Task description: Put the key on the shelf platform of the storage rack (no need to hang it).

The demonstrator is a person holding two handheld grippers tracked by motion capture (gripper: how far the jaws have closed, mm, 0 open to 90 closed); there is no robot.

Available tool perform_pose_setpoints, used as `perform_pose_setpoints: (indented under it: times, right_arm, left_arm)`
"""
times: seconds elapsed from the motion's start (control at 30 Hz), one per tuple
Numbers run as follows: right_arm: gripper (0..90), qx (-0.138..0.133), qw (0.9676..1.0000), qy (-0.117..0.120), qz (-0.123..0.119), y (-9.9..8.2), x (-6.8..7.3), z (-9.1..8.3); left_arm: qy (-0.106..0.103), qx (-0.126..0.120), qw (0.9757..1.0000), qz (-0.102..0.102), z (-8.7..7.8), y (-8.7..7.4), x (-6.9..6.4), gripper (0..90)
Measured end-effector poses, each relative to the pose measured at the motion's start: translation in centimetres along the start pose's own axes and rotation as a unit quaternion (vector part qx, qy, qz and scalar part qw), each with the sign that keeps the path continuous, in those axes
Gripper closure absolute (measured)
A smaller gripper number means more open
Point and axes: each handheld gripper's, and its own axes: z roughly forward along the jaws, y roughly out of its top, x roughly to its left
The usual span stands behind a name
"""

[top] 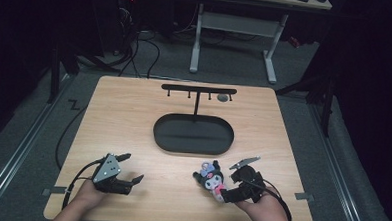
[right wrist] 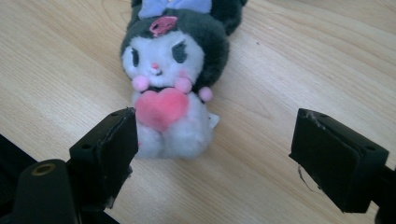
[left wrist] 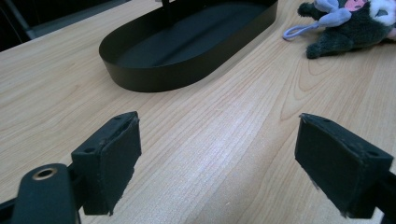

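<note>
My left fingers (top: 131, 168) hover spread with nothing between them over the bench (top: 133, 118) near its front-left corner, well apart from the plush toy (top: 212, 179). The toy lies toward the front-right corner, in front of the black oval tray (top: 192, 146), long axis running away from my right fingers (right wrist: 212, 154). Those stand apart just short of its feet, the nearer pair by far

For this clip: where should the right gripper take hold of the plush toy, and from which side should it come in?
Probably across the white body, at the pink heart. The plush toy lies on its back on the table, feet toward the open right gripper, so coming from the feet end, angled down, the jaws could straddle its narrow soft body; the head looks wider.
</note>
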Motion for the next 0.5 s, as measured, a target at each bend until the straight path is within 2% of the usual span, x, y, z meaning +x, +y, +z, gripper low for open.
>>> perform_pose_setpoints:
  times: [0.27, 0.5]
  right_arm:
    - [15.1, 0.004, 0.9998, 0.012, -0.015, 0.2, 1.4, 0.9]
    - [15.1, 0.012, 0.9994, 0.010, -0.031, 0.0, 2.3, 1.9]
  left_arm:
    - [-0.001, 0.000, 1.0000, 0.000, 0.0, 0.0, 0.0, 15.4]
    - [0.000, 0.000, 1.0000, 0.000, 0.0, 0.0, 0.0, 15.4]
